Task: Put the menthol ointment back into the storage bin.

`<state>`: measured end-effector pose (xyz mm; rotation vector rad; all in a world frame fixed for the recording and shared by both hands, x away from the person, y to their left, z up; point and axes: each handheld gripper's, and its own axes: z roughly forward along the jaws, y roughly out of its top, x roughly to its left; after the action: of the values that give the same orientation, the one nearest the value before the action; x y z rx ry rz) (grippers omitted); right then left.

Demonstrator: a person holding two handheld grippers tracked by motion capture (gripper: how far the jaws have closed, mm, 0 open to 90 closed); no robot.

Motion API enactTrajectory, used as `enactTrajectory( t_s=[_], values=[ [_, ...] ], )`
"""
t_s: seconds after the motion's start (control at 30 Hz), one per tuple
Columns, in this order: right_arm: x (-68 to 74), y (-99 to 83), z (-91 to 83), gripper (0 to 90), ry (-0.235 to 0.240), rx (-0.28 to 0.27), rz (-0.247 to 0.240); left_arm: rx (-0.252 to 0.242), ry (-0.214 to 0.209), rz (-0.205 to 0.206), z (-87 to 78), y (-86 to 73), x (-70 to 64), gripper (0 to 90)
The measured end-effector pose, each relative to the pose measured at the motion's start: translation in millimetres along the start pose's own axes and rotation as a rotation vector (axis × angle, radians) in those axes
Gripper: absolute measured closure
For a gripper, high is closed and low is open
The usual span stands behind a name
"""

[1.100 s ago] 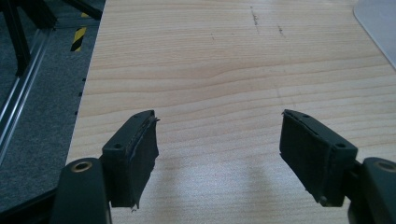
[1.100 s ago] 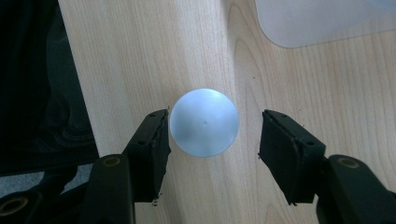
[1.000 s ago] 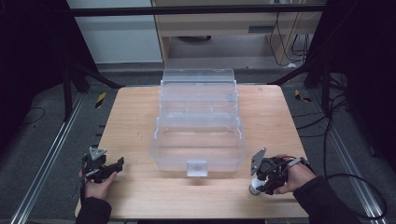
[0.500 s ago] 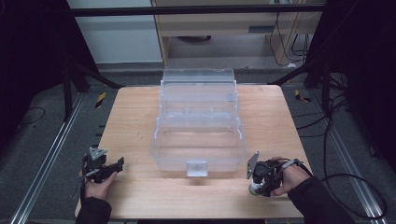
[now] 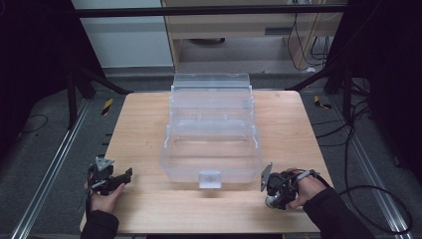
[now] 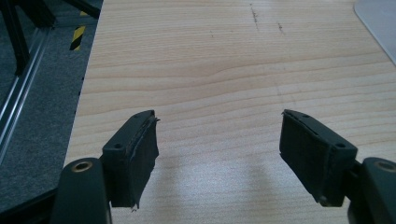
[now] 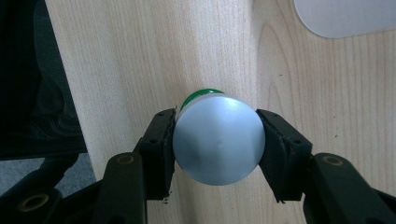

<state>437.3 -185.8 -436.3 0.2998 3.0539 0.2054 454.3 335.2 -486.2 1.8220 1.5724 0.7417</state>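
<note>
A clear plastic tiered box point(image 5: 211, 134) stands open in the middle of the wooden table point(image 5: 149, 134), its latch facing the near edge. My right gripper point(image 5: 272, 191) sits at the table's near right and is shut on a small round container with a grey cap point(image 7: 218, 140) and a green body point(image 7: 198, 94); the jaws press on both sides of the cap. In the high view the container point(image 5: 271, 201) hangs just over the wood. My left gripper point(image 5: 122, 178) rests at the near left, open, with only bare wood between its pads point(image 6: 140, 149).
Part of the clear box point(image 6: 380, 21) reaches into the left gripper view's top right corner. Its corner point(image 7: 345, 16) lies at the top right of the right gripper view. Metal frame rails point(image 5: 45, 169) and grey floor flank the table. Cables point(image 5: 368, 189) trail at the right.
My right gripper has shifted slightly toward the near edge and left with the container. The left gripper has stayed where it was.
</note>
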Motion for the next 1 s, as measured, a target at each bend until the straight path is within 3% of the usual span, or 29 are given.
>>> enactTrajectory(
  t_s=[0.43,1.0],
  values=[
    [-1.5,-0.6,-4.3,50.2,0.009,-0.002,0.017,0.000,0.002,0.000,0.1,0.0,0.0,27.5],
    [-8.7,-3.4,-42.7,50.3,-0.025,-0.063,0.073,0.004,0.002,0.000,0.5,0.0,-0.1,27.5]
  ],
)
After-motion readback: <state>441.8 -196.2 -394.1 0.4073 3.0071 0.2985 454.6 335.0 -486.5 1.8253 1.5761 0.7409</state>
